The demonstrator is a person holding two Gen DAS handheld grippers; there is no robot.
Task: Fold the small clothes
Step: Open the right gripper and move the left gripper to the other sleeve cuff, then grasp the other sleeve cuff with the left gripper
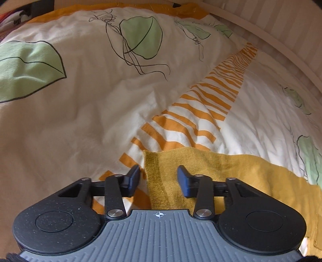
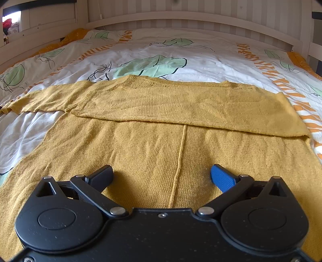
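Observation:
A mustard-yellow knitted sweater lies flat on the bed, its far part folded over toward me, one sleeve stretched out to the left. My right gripper is open just above the near part of the sweater, straddling a vertical seam. In the left wrist view the end of a sleeve lies on the duvet. My left gripper is open, with the sleeve's cuff edge between its fingers.
The bed has a white duvet with green leaf prints and orange stripes. A white wooden bed frame runs along the far side and the left side.

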